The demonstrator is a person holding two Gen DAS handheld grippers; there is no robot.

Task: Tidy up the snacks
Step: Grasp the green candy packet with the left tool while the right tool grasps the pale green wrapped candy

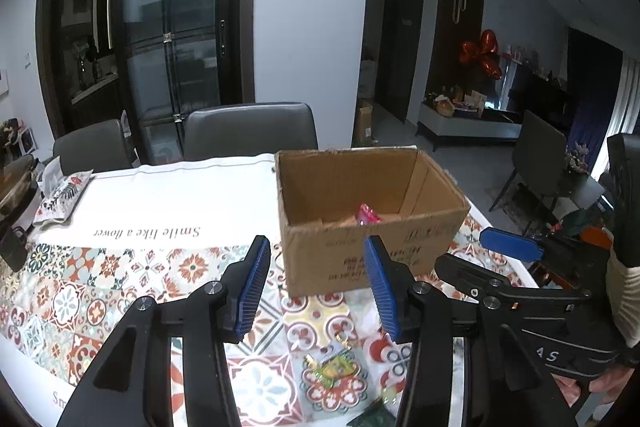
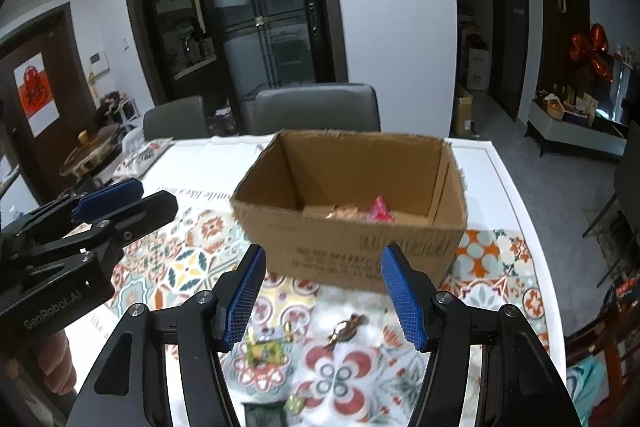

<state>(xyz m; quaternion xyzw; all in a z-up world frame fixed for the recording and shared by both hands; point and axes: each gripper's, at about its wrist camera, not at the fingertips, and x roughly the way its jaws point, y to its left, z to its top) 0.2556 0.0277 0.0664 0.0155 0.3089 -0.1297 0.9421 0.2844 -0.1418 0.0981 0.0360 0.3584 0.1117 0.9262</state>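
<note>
An open cardboard box (image 1: 360, 251) (image 2: 360, 247) stands on the patterned tablecloth. A pink snack packet (image 1: 366, 214) (image 2: 379, 209) and a brownish wrapper (image 2: 342, 213) lie inside it. On the cloth in front of the box lie a green-yellow snack packet (image 1: 334, 367) (image 2: 265, 350), a gold-brown wrapped candy (image 2: 346, 329), a small green candy (image 2: 294, 403) and a dark green packet (image 1: 372, 417) (image 2: 262, 414). My left gripper (image 1: 316, 291) is open and empty above the snacks. My right gripper (image 2: 324, 299) is open and empty, beside the left one.
A floral pouch (image 1: 60, 197) and a lidded pot (image 2: 92, 153) sit at the table's far left. Two grey chairs (image 1: 248, 131) stand behind the table. The table's right edge (image 2: 520, 211) drops to the floor.
</note>
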